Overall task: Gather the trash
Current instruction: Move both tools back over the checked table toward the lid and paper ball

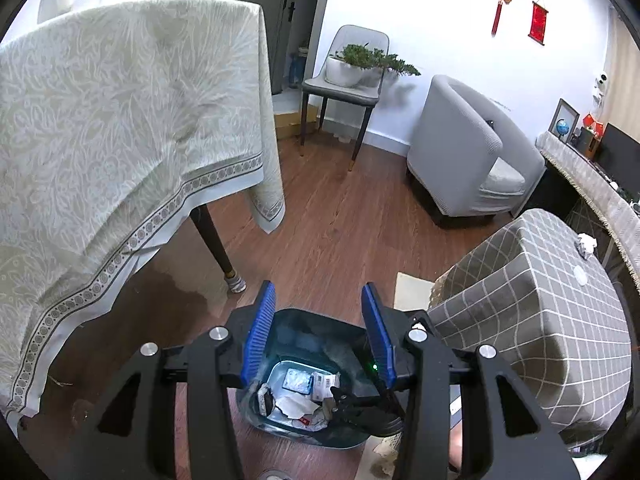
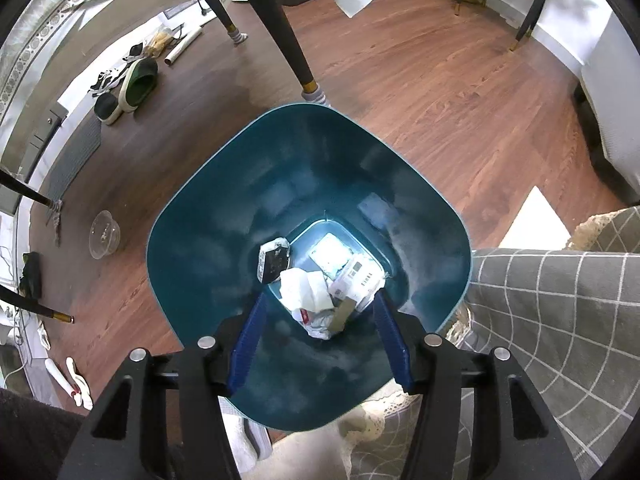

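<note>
Teal bin (image 2: pixel 224 216) stands upright, mouth facing up

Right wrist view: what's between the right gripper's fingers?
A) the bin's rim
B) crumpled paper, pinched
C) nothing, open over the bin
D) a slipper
C: the right gripper stands open with empty blue fingers above the teal trash bin; the trash lies at its bottom.
</note>
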`<state>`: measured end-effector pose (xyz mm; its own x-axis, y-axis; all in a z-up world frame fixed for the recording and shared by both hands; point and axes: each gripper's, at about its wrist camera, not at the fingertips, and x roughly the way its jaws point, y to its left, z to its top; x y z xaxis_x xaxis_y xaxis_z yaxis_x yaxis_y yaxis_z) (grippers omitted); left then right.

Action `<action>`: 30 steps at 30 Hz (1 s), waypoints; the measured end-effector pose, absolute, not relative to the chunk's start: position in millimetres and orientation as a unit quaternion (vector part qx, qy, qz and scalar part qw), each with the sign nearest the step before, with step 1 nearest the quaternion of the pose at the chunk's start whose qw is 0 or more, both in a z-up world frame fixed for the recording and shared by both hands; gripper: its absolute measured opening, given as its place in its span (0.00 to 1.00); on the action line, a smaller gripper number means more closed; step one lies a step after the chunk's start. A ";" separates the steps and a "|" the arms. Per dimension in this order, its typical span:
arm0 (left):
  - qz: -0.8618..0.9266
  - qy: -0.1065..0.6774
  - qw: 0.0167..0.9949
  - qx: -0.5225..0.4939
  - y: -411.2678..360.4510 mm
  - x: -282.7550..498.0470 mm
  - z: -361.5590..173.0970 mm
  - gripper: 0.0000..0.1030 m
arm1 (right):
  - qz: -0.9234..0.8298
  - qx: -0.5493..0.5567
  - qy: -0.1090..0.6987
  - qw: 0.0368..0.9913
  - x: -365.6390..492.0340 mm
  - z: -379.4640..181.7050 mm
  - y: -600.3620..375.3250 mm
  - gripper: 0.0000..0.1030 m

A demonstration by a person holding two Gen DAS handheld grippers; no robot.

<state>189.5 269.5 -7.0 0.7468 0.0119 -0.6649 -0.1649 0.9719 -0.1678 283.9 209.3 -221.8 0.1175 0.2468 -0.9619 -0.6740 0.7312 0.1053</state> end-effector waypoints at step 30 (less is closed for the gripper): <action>0.003 0.317 0.944 -0.095 191.0 219.2 28.9 0.50 | 0.310 -0.087 0.394 0.861 280.2 -34.4 81.2 0.60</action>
